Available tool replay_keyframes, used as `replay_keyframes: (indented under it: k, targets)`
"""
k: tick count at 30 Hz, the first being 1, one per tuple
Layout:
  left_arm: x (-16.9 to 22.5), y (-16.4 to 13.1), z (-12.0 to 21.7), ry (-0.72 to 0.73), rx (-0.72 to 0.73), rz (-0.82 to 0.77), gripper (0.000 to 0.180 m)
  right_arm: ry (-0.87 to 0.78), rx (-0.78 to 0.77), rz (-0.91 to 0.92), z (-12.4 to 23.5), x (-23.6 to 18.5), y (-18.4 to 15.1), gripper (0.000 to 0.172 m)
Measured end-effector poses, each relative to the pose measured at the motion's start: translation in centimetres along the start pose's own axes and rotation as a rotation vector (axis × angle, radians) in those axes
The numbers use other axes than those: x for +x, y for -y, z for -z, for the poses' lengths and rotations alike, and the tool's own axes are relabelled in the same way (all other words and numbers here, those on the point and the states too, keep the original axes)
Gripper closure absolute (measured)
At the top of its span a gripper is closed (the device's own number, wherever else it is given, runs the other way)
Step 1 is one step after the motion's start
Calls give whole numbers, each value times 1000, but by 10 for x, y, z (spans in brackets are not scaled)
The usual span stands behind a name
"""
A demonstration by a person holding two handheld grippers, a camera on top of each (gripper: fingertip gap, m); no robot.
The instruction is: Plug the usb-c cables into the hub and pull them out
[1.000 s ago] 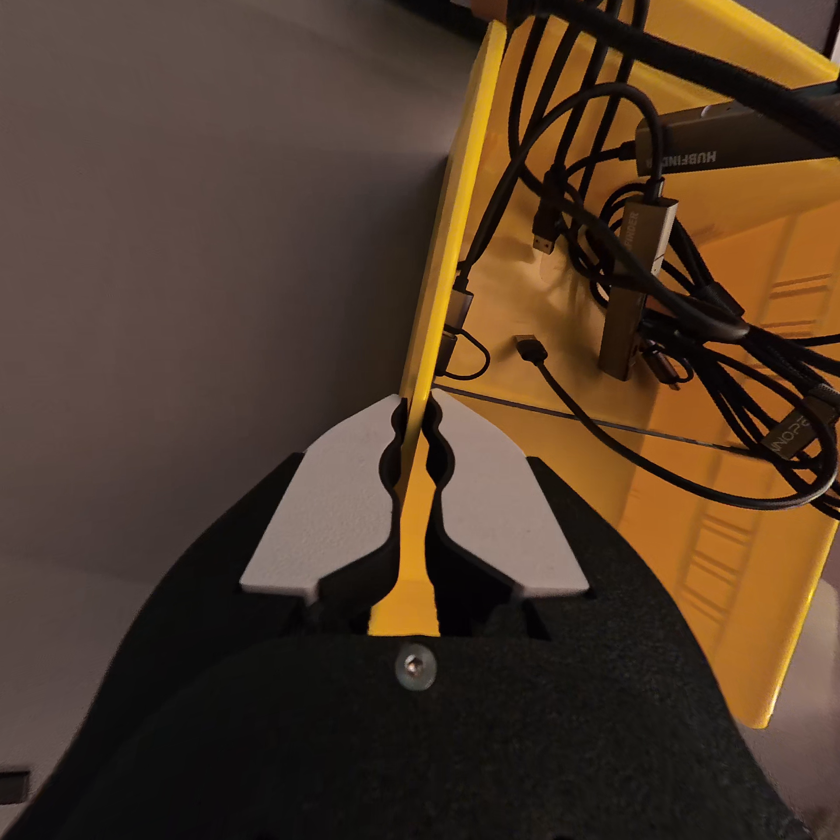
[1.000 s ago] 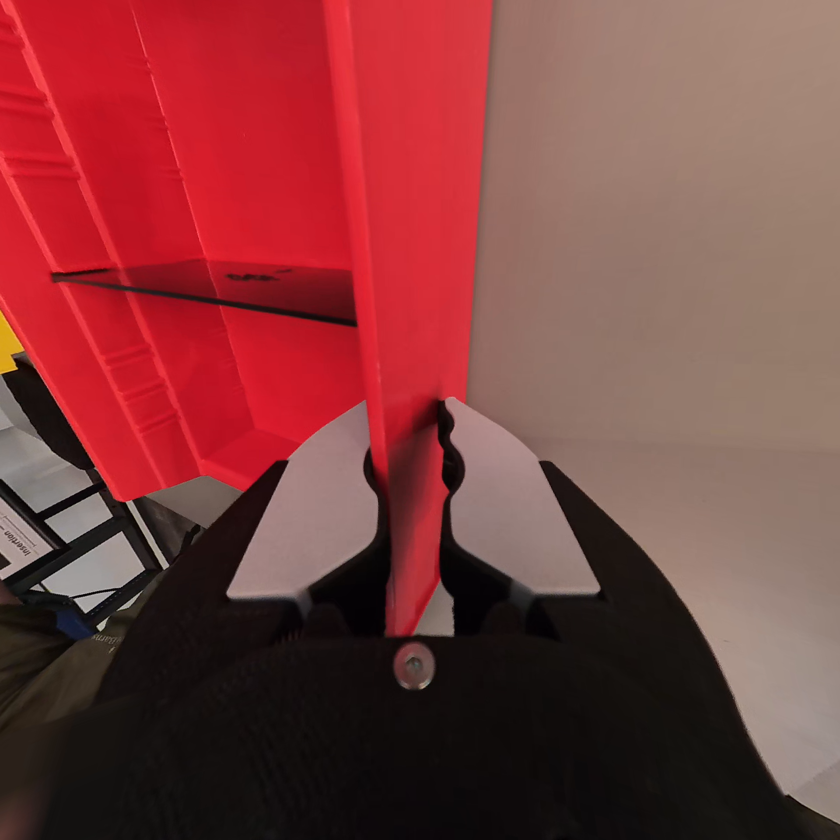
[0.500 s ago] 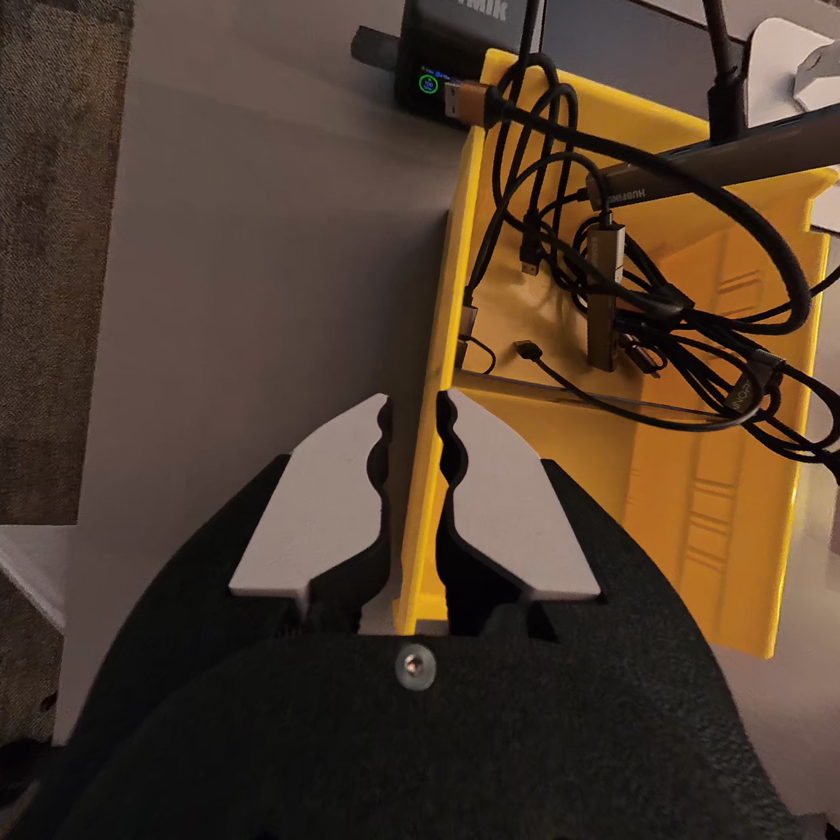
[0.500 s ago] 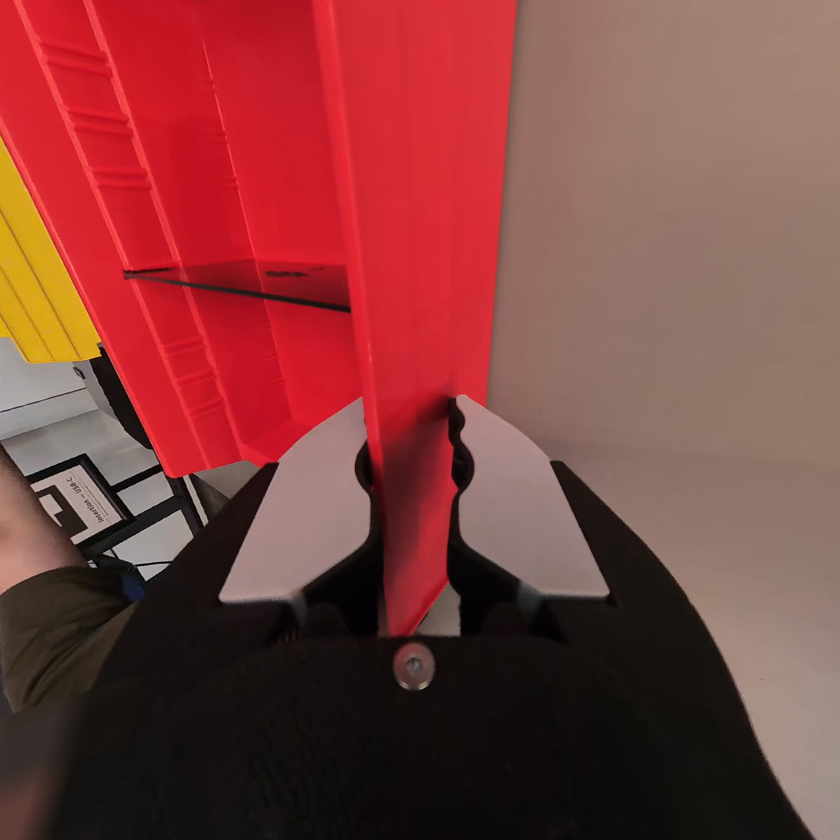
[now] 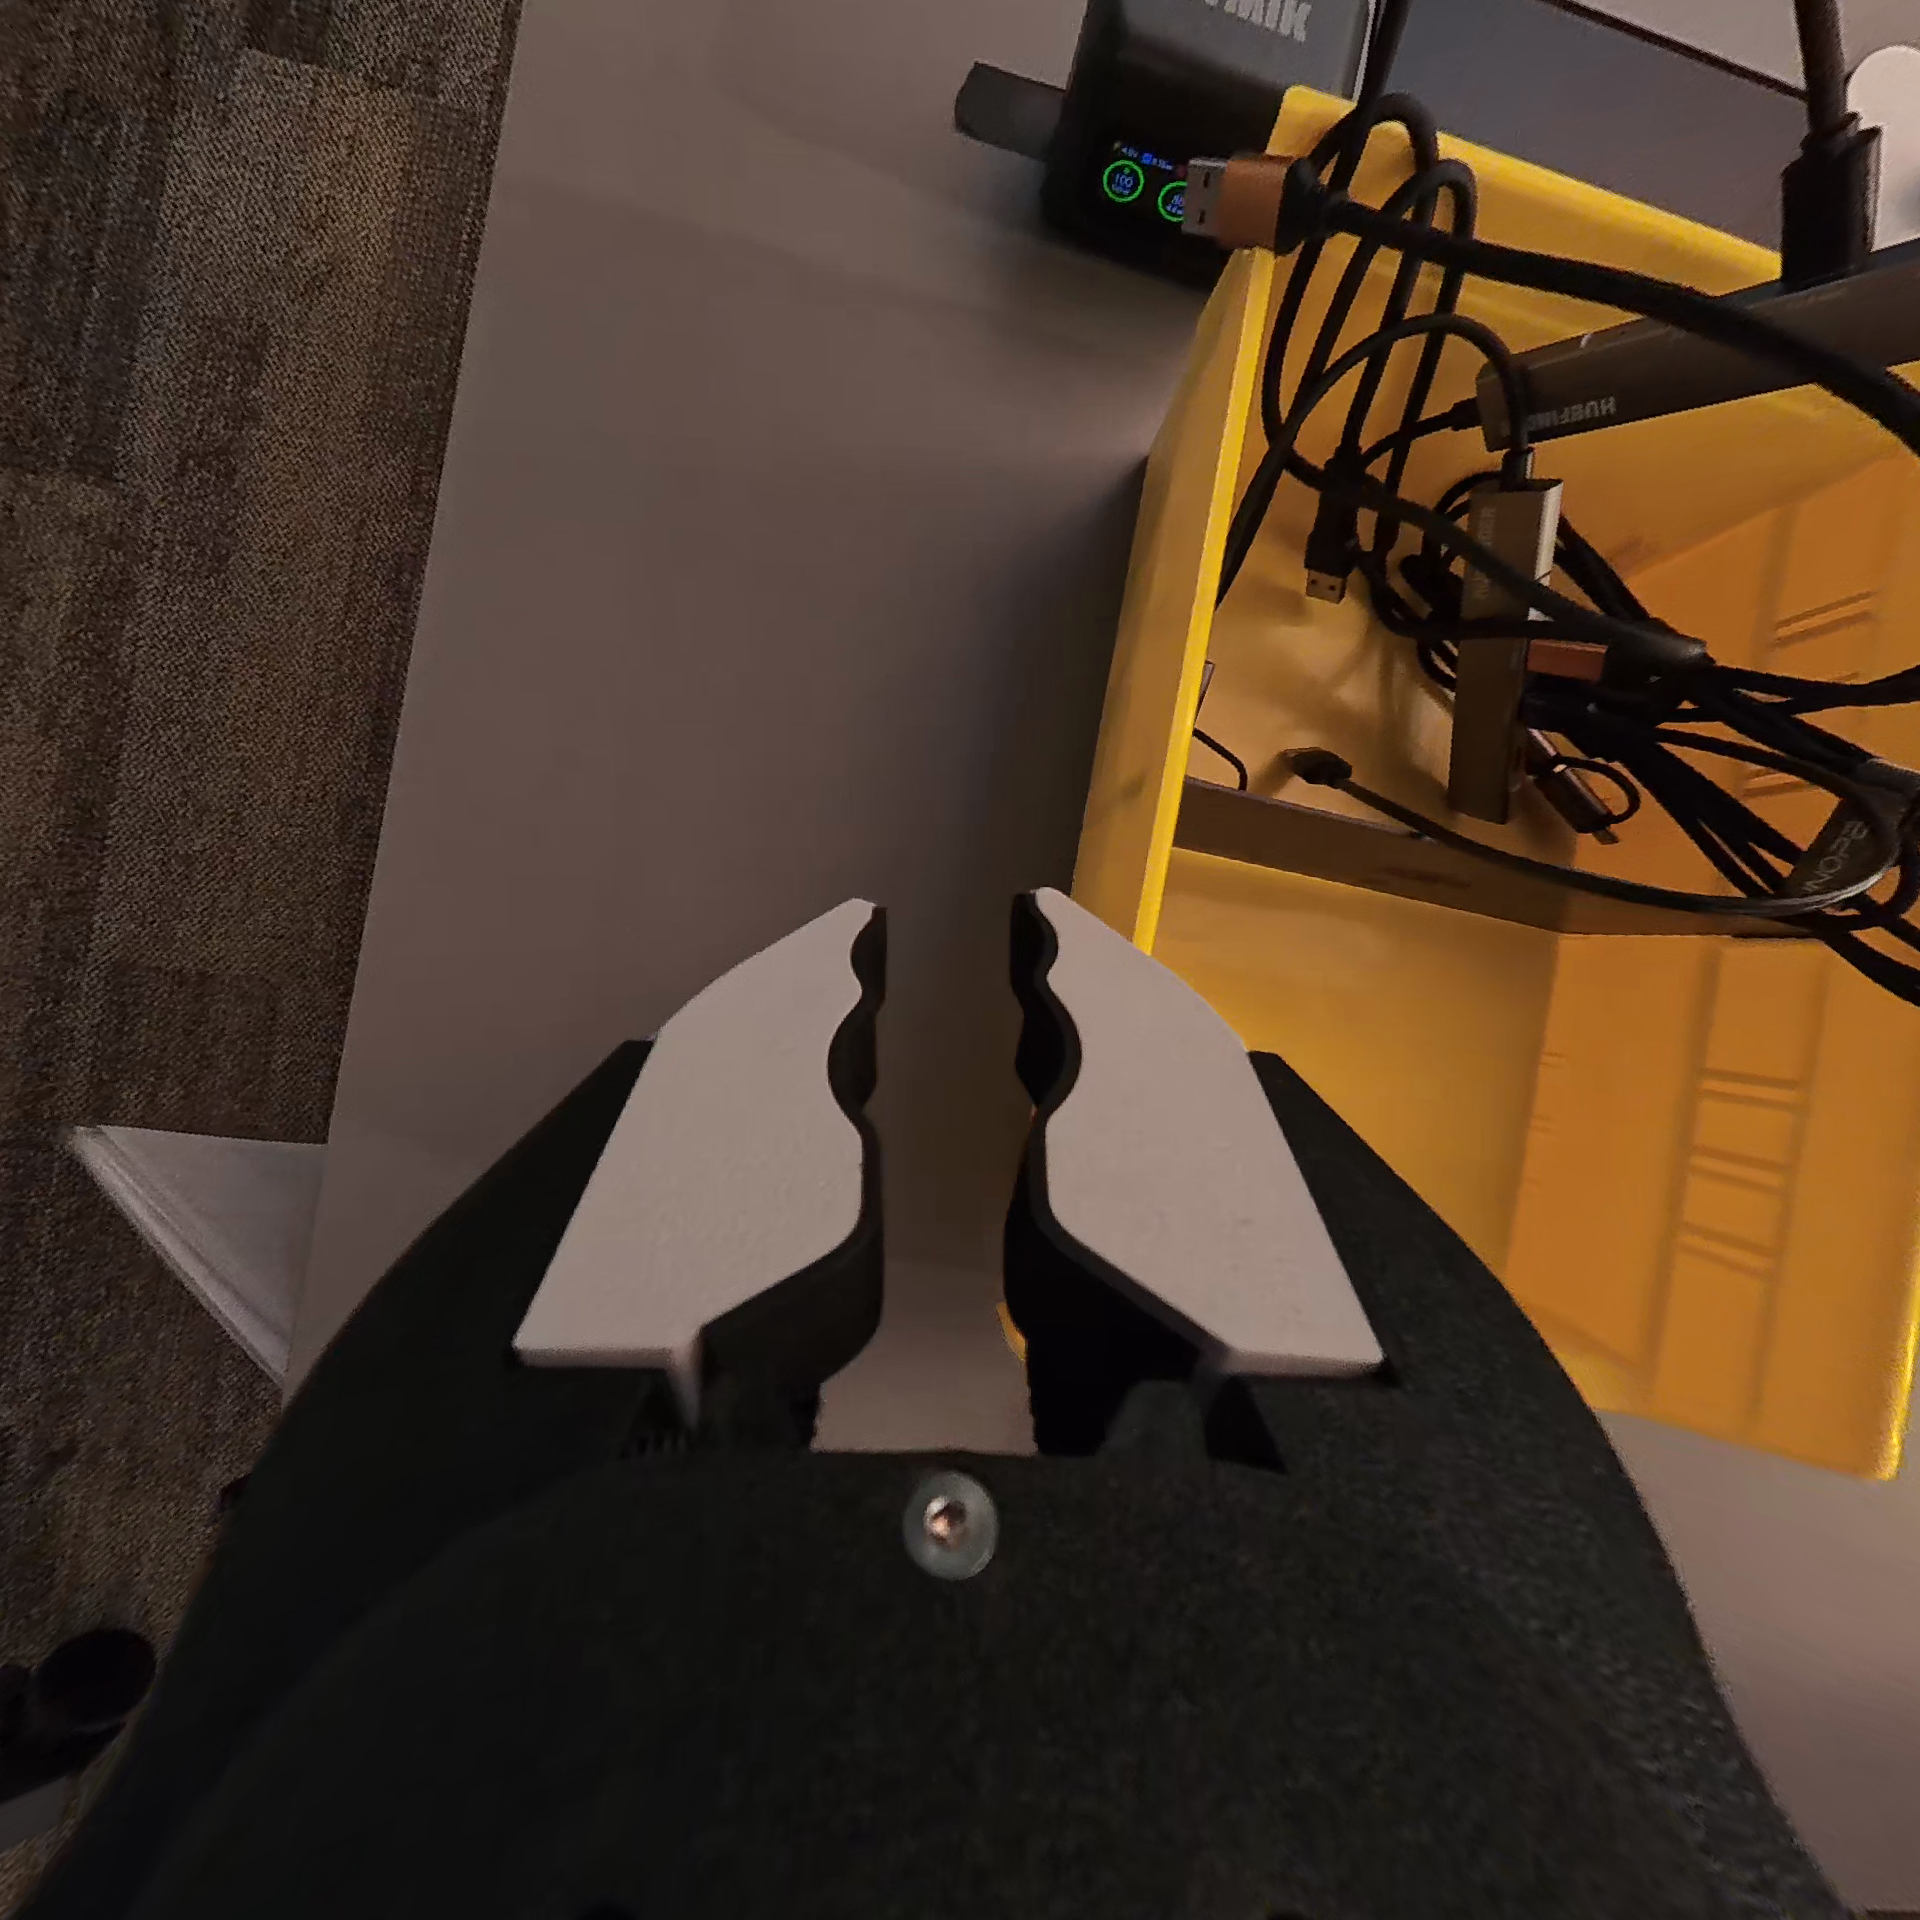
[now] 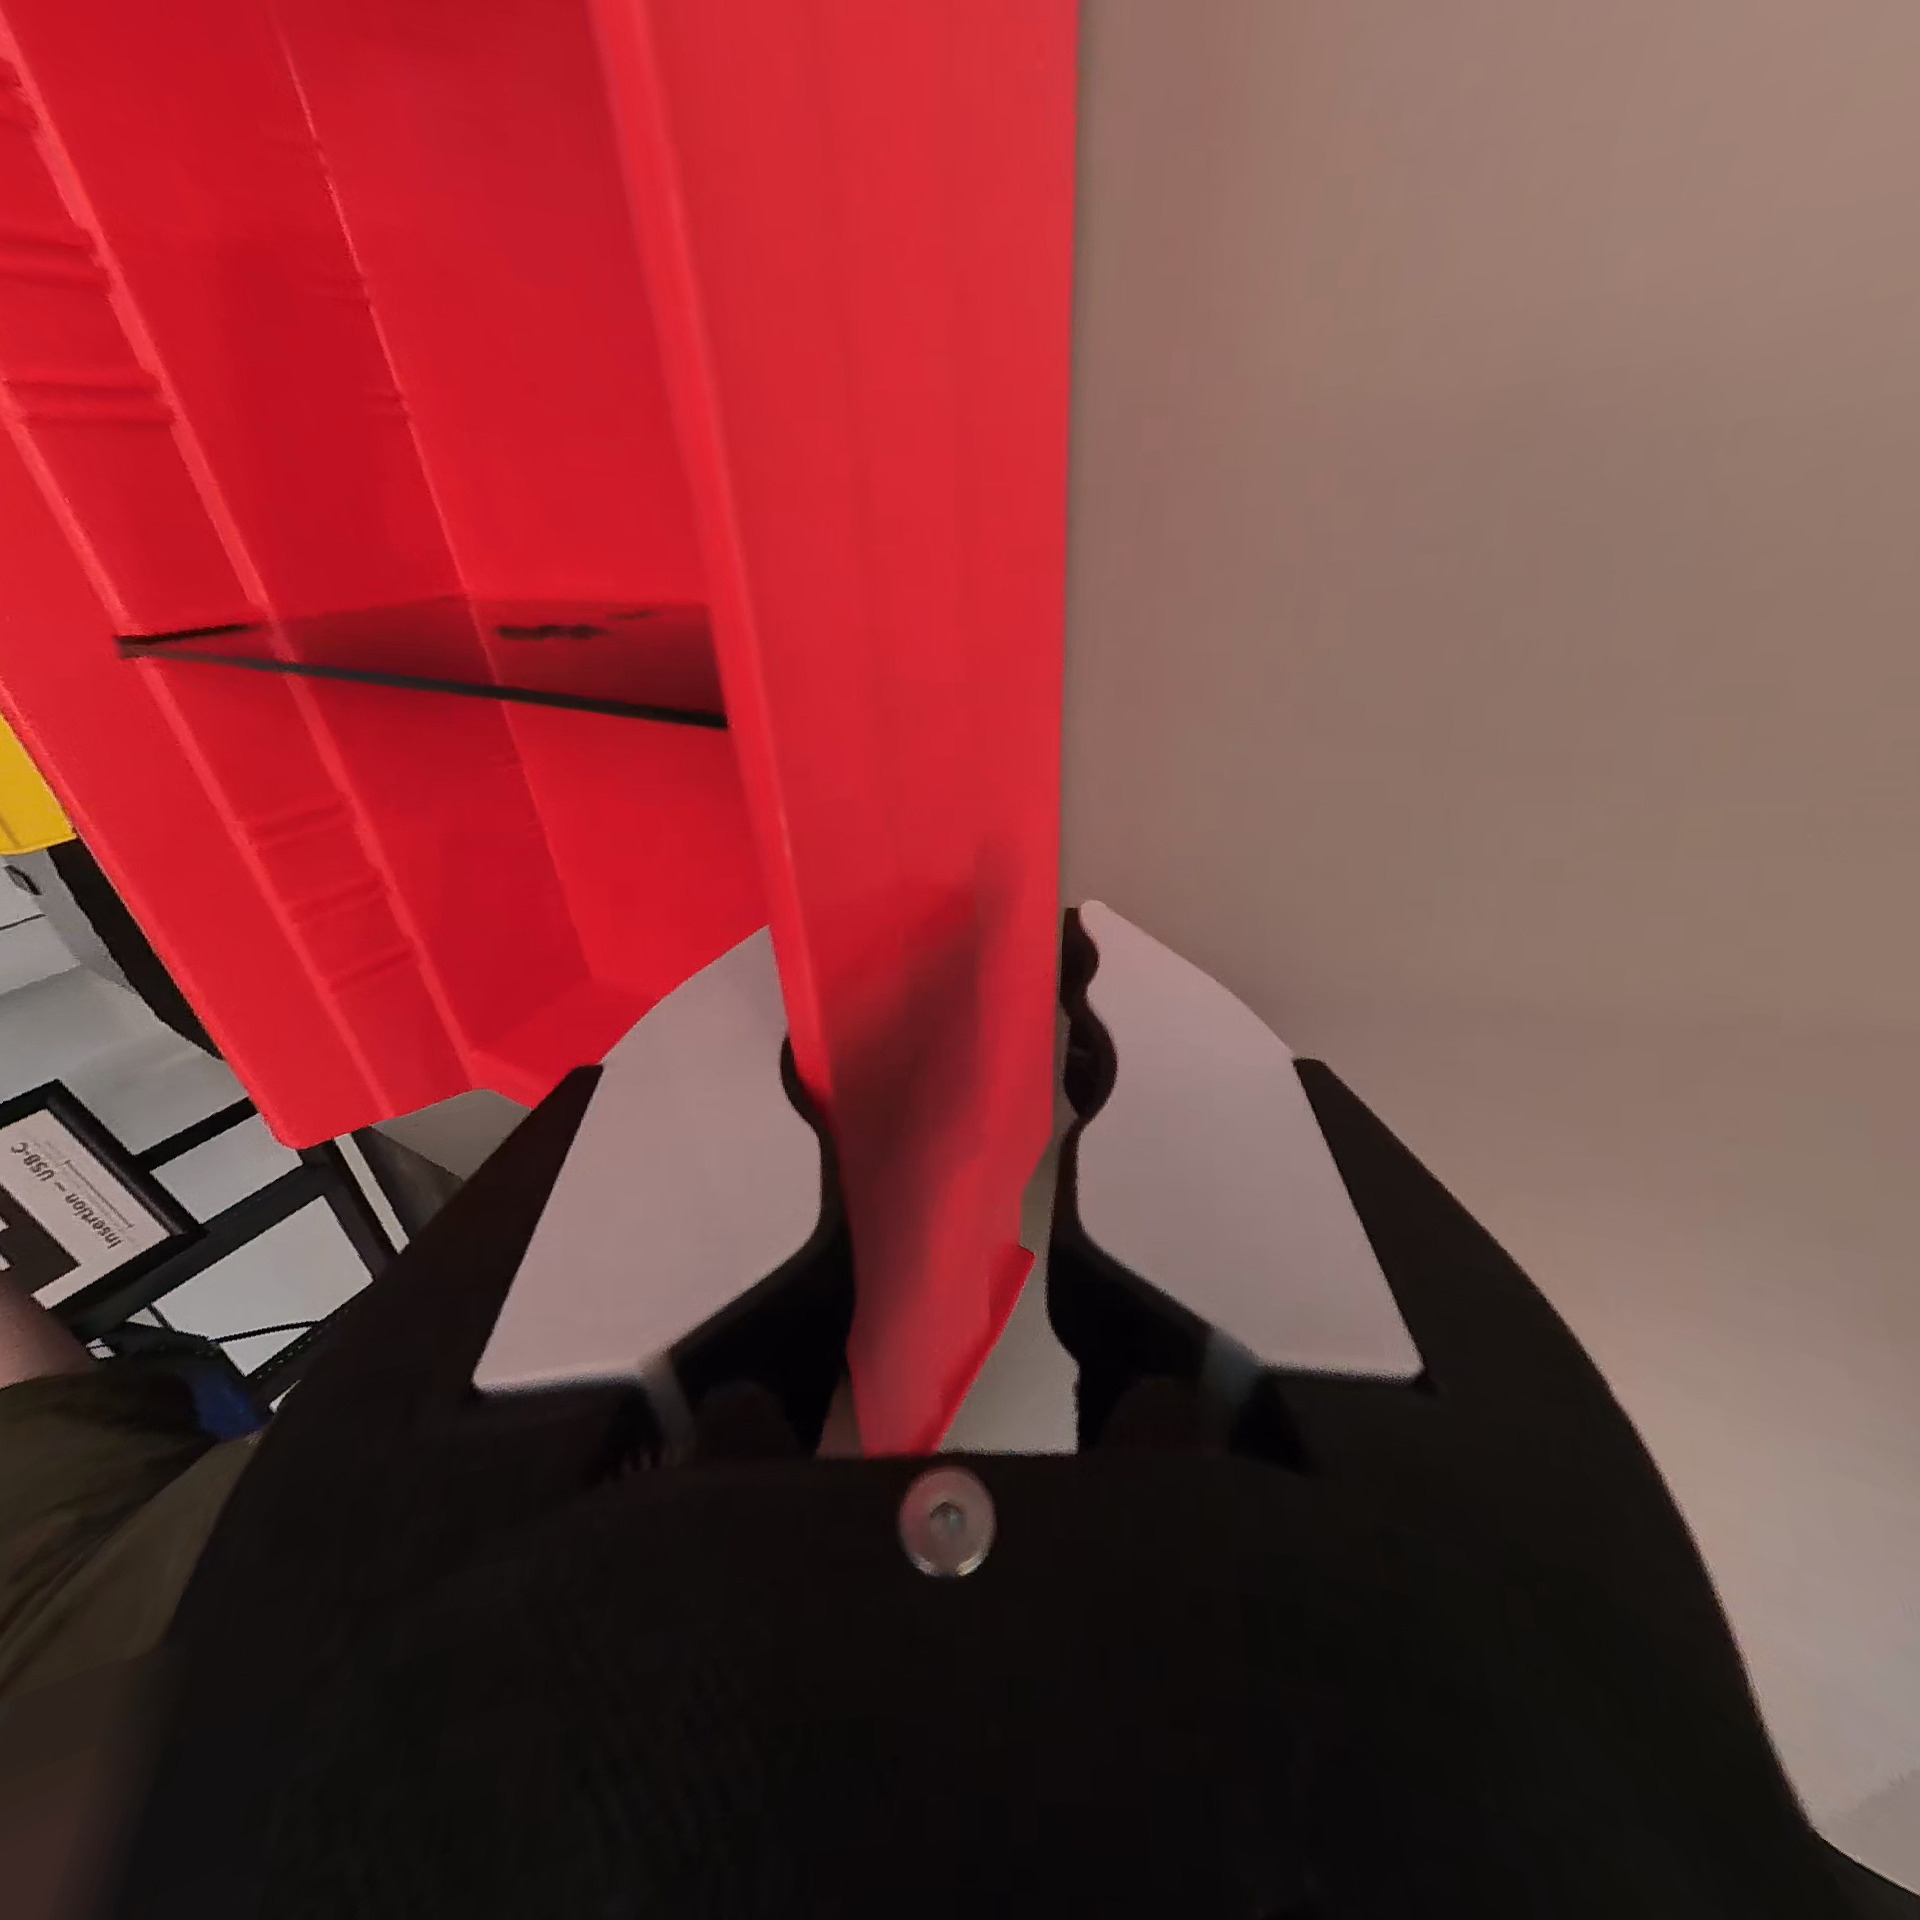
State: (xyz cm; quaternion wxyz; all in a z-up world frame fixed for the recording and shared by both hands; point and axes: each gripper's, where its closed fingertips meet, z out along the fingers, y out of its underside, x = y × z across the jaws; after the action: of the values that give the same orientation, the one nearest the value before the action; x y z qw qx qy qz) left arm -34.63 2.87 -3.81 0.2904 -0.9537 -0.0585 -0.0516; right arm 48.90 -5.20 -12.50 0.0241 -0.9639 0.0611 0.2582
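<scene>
Left gripper (image 5: 945,914) jaws apart, nothing between them but bare grey table (image 5: 727,520); its right finger sits just beside the yellow bin (image 5: 1184,644) outer wall, not touching as far as I can see. Open table to the left up to the edge, then carpet (image 5: 156,520) beyond. Yellow bin holds a tangle of black cables (image 5: 1621,748), too knotted to count, plus two grey hubs: one (image 5: 1496,644) upright in the tangle, one (image 5: 1662,364) lying across the top rim. Black divider (image 5: 1455,862) crosses the bin. Dark power bank (image 5: 1174,125) with lit screen just behind the bin's far corner. Right gripper (image 6: 940,935) jaws spread around the red bin (image 6: 883,520) side wall; left pad probably touching, right pad shows a thin gap, so loose. Red bin looks empty, one black divider (image 6: 436,655). Clear table right of it
</scene>
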Motion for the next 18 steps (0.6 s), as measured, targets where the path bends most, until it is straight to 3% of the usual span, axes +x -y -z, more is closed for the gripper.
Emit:
replay_keyframes:
  k: [5,9,14,16,18]
  targets:
    - [0,0,-2,7,-5,-16,158,-60,74,2,19,1,3,129]
    - [2,3,-2,12,1,-32,158,-137,250,8,64,-11,2,130]
    - [3,7,-2,28,6,-56,157,-251,772,190,170,-74,9,134]
    - [8,10,-1,18,17,-69,157,-204,1005,314,207,-117,9,137]
    - [15,16,0,-3,47,-106,156,-89,1143,472,224,-161,3,137]
